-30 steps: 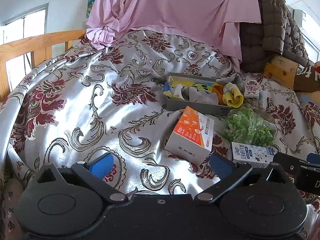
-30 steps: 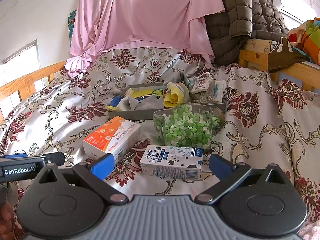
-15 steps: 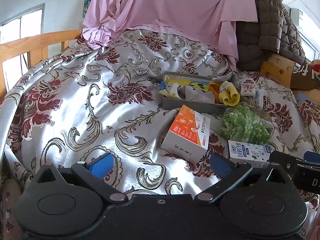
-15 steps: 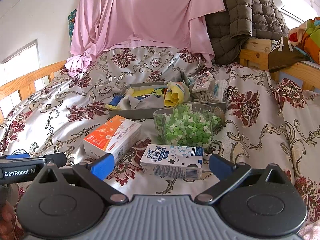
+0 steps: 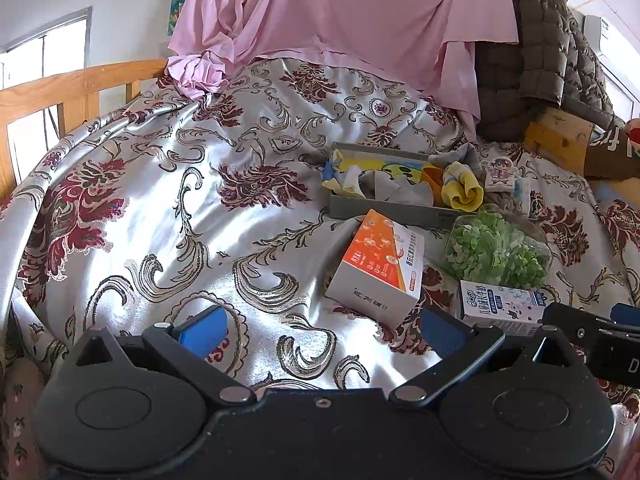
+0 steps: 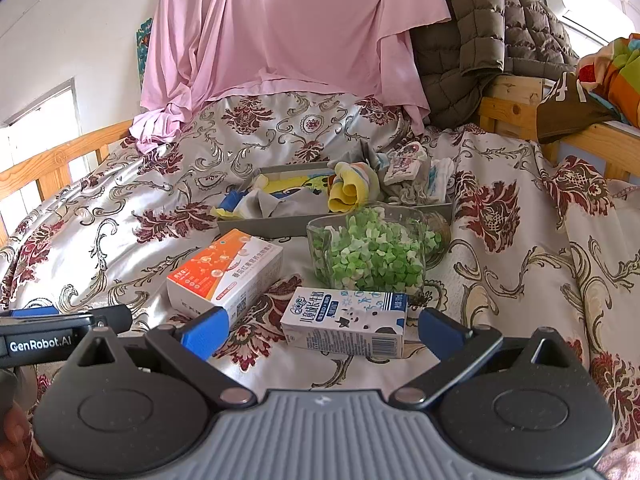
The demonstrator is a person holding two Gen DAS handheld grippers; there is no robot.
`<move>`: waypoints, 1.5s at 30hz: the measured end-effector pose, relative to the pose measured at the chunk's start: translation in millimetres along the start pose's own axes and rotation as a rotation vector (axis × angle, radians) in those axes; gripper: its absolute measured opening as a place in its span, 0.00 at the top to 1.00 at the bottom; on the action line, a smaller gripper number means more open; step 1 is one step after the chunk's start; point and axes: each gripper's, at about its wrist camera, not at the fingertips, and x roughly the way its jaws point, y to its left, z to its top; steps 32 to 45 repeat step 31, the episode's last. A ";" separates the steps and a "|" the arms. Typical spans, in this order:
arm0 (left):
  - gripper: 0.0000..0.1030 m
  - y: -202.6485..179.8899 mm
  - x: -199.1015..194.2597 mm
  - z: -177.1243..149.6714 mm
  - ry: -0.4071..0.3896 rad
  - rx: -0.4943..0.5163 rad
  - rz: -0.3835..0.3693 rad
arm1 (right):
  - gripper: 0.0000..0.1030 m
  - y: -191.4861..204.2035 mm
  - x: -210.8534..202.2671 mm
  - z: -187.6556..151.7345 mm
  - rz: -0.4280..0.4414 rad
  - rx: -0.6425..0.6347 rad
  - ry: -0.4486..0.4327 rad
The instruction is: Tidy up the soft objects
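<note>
On the silver floral satin bedspread, the long grey rectangular tray of folded socks and cloths lies crosswise, its long axis running left to right, behind the clear tub of green pieces. The rolled yellow sock lies in it. Both the left gripper and right gripper hover spread apart, holding nothing.

Rolled and crumpled socks, yellow, grey and white, are heaped in a shallow grey tray on the patterned bedspread; some spill over its right end.
</note>
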 end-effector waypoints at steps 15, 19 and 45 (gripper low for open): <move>0.01 -0.5 0.0 -0.3 0.000 0.002 -0.001 | 0.00 -0.1 0.2 0.3 0.000 0.001 0.001; 0.01 -0.5 0.0 -0.3 0.000 0.003 -0.004 | 0.00 0.1 0.2 0.3 0.000 0.001 0.001; 0.01 -3.7 -1.9 2.3 -0.015 0.037 -0.015 | 0.00 2.1 0.0 -2.0 0.000 0.000 0.004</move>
